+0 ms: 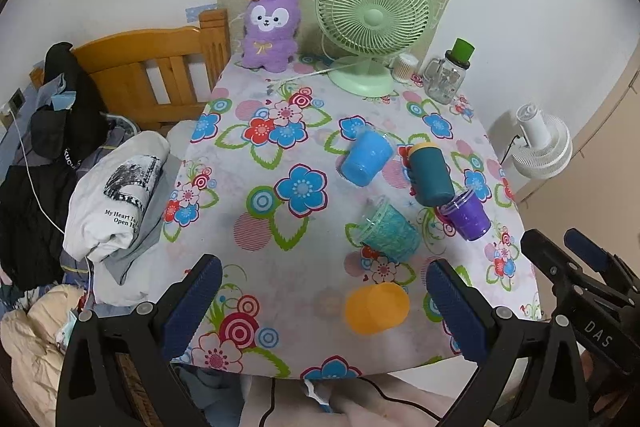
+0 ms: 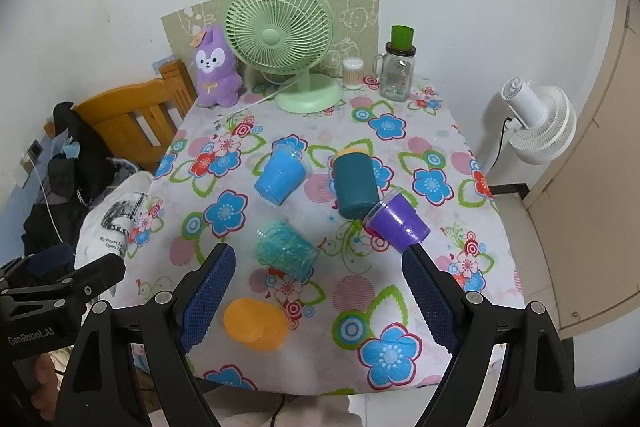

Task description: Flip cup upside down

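Several cups stand upside down on the floral tablecloth (image 1: 280, 259): a blue cup (image 1: 366, 157) (image 2: 280, 178), a dark teal cup with a yellow rim (image 1: 430, 175) (image 2: 355, 187), a purple cup (image 1: 466, 213) (image 2: 398, 223), a teal glitter cup (image 1: 388, 231) (image 2: 286, 247) and an orange cup (image 1: 377, 307) (image 2: 256, 319) nearest the front edge. My left gripper (image 1: 324, 307) is open and empty above the front of the table. My right gripper (image 2: 316, 295) is open and empty, with the orange cup low between its fingers. Each gripper shows at the other view's edge.
A green desk fan (image 1: 370, 23) (image 2: 280, 35), a purple plush (image 1: 270, 27) (image 2: 214, 71), a cotton swab jar (image 2: 353, 73) and a glass mug jar with a green lid (image 1: 450, 75) (image 2: 397, 67) stand at the back. Clothes (image 1: 112, 195) pile at the left. A white fan (image 2: 534, 123) stands at the right.
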